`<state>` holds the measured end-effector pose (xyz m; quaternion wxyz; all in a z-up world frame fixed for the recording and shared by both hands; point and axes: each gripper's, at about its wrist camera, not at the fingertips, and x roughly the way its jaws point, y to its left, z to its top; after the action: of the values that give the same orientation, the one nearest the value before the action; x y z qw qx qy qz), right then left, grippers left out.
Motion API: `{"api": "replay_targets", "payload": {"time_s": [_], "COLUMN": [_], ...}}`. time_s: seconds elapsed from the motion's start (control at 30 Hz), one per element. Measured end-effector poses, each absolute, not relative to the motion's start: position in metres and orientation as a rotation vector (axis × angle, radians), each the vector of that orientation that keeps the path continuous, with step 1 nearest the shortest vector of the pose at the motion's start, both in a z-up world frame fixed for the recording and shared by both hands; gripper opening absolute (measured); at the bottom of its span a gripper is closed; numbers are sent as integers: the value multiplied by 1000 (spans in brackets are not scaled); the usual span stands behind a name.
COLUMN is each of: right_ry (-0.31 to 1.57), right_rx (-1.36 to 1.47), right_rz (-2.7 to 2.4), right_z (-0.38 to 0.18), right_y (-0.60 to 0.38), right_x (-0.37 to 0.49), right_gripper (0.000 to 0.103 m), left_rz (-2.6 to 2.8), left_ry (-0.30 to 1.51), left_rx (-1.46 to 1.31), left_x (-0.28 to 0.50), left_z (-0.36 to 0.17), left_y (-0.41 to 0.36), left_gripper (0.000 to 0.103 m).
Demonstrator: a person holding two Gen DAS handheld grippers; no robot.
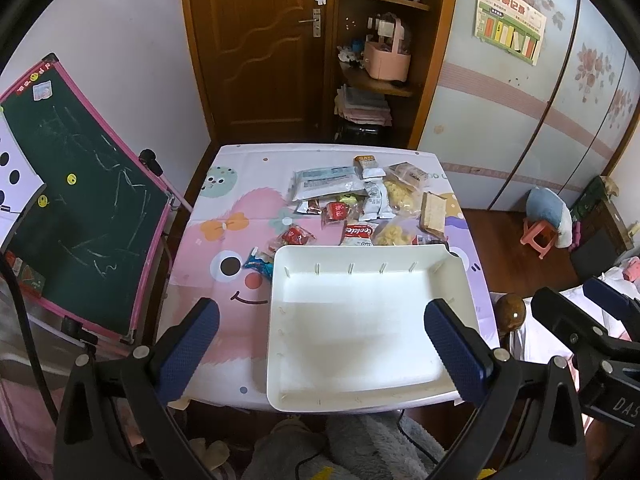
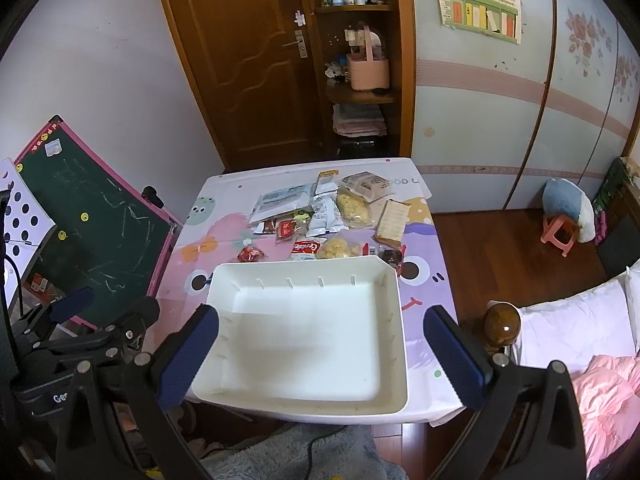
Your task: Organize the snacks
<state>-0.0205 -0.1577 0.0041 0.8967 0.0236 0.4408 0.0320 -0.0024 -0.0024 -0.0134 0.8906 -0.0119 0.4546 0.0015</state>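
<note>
— Looking into the white bin (image 1: 372, 320): anything in it?
— Nothing; its floor is bare, only small slot ribs along the inner walls. It sits at the near edge of the table (image 1: 208, 240), on the cartoon-print cloth.
— And the snacks (image 1: 360, 204)?
— All outside it, piled just beyond its far rim: a large pale packet (image 1: 326, 184), red-wrapped sweets (image 1: 294, 236), yellow puffs in clear bags (image 1: 394, 234), a cracker sleeve (image 1: 433, 212). A blue wrapper (image 1: 258, 262) lies beside the bin's left far corner.
— The claws?
— The left gripper (image 1: 320, 344) is spread wide, holding nothing, above the bin. The right gripper (image 2: 320, 344) is likewise wide and empty.
</note>
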Motion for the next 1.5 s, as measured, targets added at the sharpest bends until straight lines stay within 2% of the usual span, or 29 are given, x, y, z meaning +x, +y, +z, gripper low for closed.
{"api": "replay_targets", "payload": {"time_s": [0.93,1.23,1.5], "right_ry": [897,885,864], "right_rx": [55,30,49], "right_rz": [155,139,115], "right_z": [17,12,11], "right_y": [-158,-148,-138], "right_x": [-25,-3,42], "right_gripper": [102,102,102], "left_rz": [68,93,87], "left_ry": [890,868,867], "left_rx": [-36,-7,-40], "left_x": [-22,8,70], "left_z": [14,12,19], "left_y": [10,32,78], "left_gripper": [102,102,102]}}
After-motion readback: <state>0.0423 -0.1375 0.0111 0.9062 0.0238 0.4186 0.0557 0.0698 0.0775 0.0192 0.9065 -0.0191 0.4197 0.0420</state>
